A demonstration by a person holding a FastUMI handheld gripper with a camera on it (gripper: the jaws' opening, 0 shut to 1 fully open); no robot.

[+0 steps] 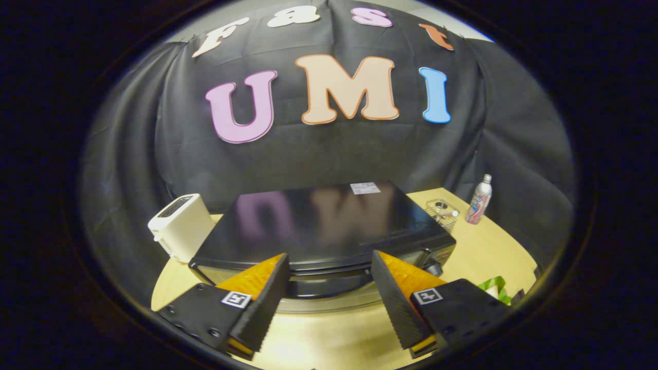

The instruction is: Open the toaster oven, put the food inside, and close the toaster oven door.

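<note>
A black toaster oven (321, 226) stands on the wooden table, seen from above and in front; its glossy top faces me. Its front edge and the handle bar (329, 280) lie just ahead of my fingers, and I cannot tell how the door stands from this angle. My gripper (329, 270) is open, with nothing between its black-and-orange fingers (262, 303), and it hovers over the table in front of the oven. A green item (494, 285) peeks out to the right of the right finger; I cannot tell what it is.
A white toaster (181, 226) stands left of the oven. Right of the oven sit a clear plastic box (443, 212) and a small bottle (479, 199). Bare wooden table (339, 329) lies under the fingers.
</note>
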